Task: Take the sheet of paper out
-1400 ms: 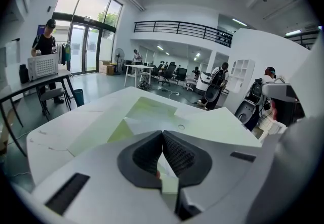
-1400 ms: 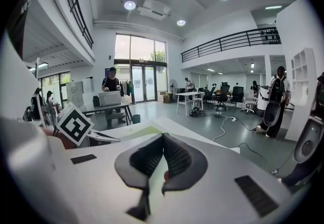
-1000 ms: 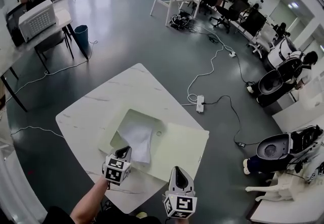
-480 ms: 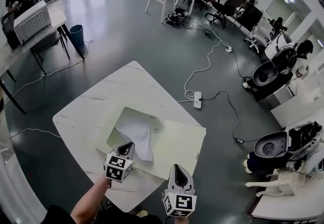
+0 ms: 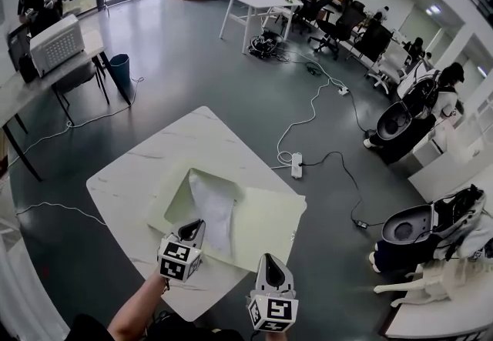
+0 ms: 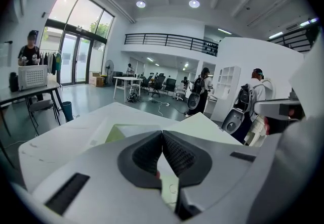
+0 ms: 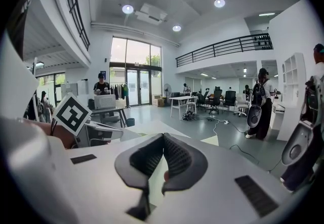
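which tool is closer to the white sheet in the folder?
Left. The left tool is at the left edge of the sheet; the right tool is off to its right, at the near edge of the folder, clear of the sheet.

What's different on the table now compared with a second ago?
The left hand-held gripper, shut on the sheet of paper, has lifted, pulling the sheet up from the open pale green folder. The right hand-held gripper stays pinched on the folder's near edge; the table is unchanged.
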The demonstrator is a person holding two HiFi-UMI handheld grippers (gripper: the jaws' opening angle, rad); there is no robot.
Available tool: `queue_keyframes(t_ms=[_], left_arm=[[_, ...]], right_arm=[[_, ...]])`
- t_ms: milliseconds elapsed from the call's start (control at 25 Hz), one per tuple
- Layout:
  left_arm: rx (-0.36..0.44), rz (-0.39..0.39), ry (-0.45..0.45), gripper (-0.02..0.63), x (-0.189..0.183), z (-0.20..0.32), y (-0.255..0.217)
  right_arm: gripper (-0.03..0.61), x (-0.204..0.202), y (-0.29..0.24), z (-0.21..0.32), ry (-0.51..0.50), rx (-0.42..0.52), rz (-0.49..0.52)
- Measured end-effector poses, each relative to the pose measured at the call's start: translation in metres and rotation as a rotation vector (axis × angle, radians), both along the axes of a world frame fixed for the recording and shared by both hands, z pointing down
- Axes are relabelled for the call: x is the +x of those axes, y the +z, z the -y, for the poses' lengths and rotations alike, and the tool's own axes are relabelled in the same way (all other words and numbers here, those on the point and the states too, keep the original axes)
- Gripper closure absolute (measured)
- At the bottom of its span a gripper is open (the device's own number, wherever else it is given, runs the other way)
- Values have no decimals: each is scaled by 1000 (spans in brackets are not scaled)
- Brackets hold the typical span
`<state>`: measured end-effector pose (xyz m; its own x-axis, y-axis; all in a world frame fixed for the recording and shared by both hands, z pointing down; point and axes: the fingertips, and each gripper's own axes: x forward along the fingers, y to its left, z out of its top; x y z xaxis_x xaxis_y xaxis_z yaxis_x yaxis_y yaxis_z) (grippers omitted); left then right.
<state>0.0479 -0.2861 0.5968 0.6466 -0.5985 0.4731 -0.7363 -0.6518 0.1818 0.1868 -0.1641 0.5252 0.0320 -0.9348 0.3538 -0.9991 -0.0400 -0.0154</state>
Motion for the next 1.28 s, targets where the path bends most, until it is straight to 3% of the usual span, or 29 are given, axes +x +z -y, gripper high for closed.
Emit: queue_keyframes(t_ms=[360, 640, 960, 1280], left_arm=[[74, -13, -7, 589, -1, -48, -48], [177, -39, -15, 589, -2, -102, -99], [283, -59, -28, 589, -11, -186, -148], [343, -60, -45, 589, -16, -275, -164]], right_arm=[[561, 1, -37, -44, -14, 70, -7], [561, 3, -57, -88, -41, 121, -10], [561, 2, -78, -154, -77, 179, -14], [561, 4, -84, -220, -108, 217, -20]])
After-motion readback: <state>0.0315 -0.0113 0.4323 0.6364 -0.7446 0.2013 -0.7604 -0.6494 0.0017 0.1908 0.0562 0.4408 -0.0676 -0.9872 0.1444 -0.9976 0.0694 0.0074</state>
